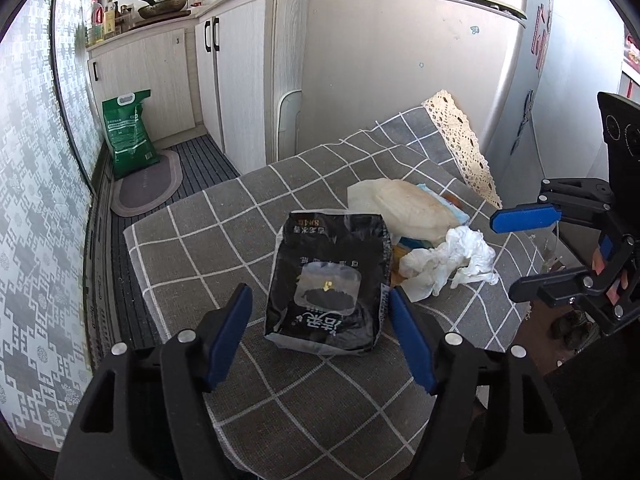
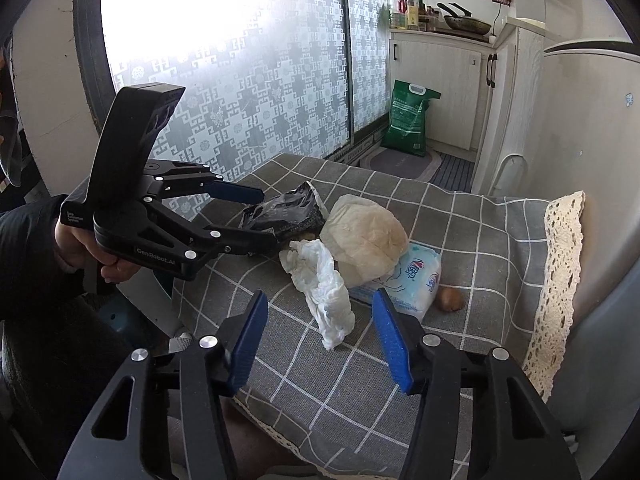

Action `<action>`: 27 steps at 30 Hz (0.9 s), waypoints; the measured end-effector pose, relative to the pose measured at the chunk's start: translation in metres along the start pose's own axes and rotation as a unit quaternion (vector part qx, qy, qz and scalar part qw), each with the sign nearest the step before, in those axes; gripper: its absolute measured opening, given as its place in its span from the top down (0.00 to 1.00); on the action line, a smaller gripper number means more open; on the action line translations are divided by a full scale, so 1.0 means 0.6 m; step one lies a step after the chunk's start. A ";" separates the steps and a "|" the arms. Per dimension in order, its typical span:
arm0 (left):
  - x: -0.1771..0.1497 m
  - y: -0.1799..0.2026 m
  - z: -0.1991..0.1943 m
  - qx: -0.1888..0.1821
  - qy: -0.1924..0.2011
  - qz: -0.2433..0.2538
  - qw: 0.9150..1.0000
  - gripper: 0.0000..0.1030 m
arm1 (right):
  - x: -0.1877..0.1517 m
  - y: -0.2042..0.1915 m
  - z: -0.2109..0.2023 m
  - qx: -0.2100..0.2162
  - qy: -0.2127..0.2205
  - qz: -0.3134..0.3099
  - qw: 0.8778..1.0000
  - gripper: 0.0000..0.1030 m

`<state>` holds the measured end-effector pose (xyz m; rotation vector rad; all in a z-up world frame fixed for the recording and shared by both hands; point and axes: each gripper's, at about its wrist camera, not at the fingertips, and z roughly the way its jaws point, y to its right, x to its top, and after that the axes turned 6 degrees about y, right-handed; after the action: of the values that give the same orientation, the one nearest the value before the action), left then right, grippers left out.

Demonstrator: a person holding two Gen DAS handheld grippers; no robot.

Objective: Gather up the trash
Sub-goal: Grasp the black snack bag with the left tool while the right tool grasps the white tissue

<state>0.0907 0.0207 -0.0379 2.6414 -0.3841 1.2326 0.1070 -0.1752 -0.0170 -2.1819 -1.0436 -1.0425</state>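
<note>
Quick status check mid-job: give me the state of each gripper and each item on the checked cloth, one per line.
left gripper: open, straddling the black bag, not gripping
right gripper: open, just short of the tissue
black bag: lying flat, crumpled
white tissue: crumpled, loose on the cloth
beige wrapper: crumpled, resting on the tissue pack
tissue pack: lying flat, partly covered
cabinet doors: closed

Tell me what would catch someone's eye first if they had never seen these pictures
The heap of litter in the middle of the grey checked tablecloth draws the eye: a black foil packet, a crumpled white tissue and a bulging pale plastic bag resting on a blue-and-white tissue pack. The left claw is open with its blue fingers either side of the black packet, and the right claw is open just short of the tissue.
</note>
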 end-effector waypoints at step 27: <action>0.010 -0.030 -0.098 0.017 0.082 -0.075 0.994 0.51 | -0.005 -0.003 0.003 -0.014 -0.008 0.005 1.000 0.69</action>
<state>0.0580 0.0536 0.0025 2.5195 -0.1364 1.4036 0.1050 -0.1742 -0.0201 -2.2191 -1.0304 -1.0411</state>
